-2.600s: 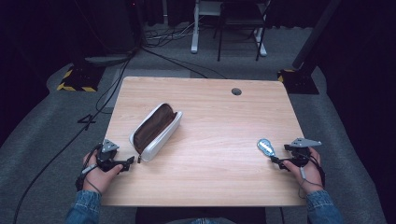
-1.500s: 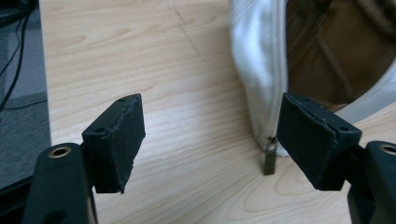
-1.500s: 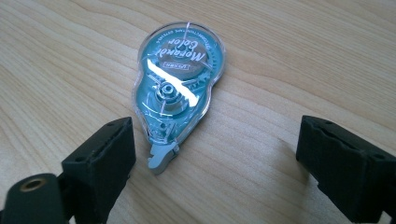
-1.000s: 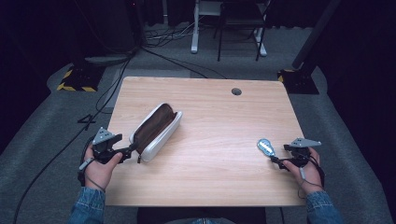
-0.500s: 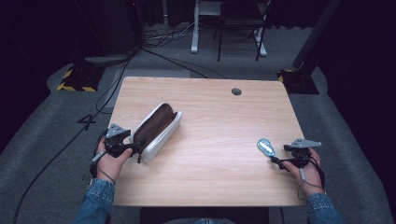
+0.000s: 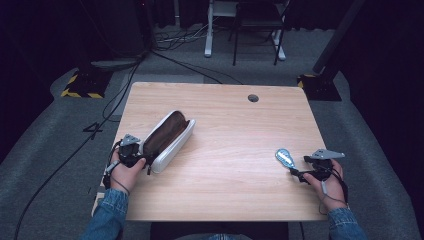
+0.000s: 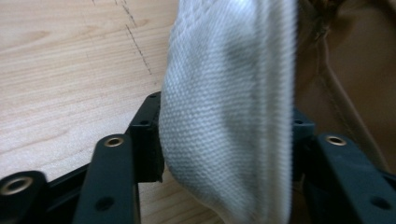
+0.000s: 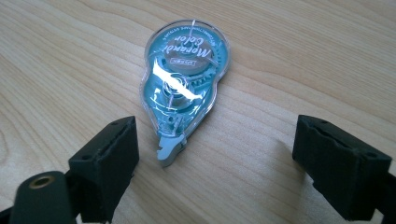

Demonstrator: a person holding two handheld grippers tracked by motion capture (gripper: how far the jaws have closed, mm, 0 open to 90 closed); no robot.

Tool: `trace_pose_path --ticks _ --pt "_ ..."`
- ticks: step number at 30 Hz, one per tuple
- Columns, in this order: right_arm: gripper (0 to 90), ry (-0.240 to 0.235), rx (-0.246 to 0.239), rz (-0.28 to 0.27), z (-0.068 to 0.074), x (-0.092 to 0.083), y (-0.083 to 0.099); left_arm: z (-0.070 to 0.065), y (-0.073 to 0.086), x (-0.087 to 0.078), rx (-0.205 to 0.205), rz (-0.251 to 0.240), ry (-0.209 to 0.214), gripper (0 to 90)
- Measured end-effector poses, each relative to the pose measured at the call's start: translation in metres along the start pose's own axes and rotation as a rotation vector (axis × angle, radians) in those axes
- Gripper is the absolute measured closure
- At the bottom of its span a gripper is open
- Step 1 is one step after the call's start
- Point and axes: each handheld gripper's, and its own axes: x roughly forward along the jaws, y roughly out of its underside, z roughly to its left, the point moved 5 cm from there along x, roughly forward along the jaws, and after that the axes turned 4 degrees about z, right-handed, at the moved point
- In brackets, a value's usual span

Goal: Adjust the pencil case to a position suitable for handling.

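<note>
Pencil case (image 6: 167, 140) wall is pinched between left gripper (image 6: 131, 156) fingers; right gripper (image 6: 298, 172) fingers spread around the ungrasped correction tape (image 8: 185, 88).

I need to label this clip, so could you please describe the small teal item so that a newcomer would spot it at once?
Start at the wooden table and go to its right side, just ahead of the right gripper. There lies a correction tape dispenser, flat on the wood. Unlike the long white pencil case on the left, it is small, clear-shelled and teal.
</note>
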Motion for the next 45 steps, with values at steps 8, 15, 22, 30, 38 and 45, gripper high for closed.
trace_pose_path --ticks 8,15,22,30,38,45 --pt "14.9 0.0 0.0 0.0 0.0 0.0 0.0 -0.001 0.0 0.0 -0.017 0.004 0.033 72.5" --pt "14.9 -0.001 -0.001 0.0 0.0 0.0 0.0 -0.002 -0.001 0.0 -0.032 -0.006 0.037 79.8" --pt "14.9 -0.001 -0.001 0.0 0.0 0.0 0.0 -0.005 -0.006 -0.008 -0.042 -0.037 0.076 82.9" --pt "14.9 -0.001 0.0 0.0 0.0 0.0 0.0 -0.02 -0.011 -0.012 -0.033 -0.058 0.135 83.3" --pt "14.9 -0.001 -0.001 0.001 0.0 0.0 0.0 -0.044 -0.016 -0.014 0.001 -0.044 0.207 83.2" --pt "14.9 -0.002 -0.001 0.0 0.0 0.0 0.0 -0.068 -0.02 -0.017 0.046 -0.039 0.263 83.3"
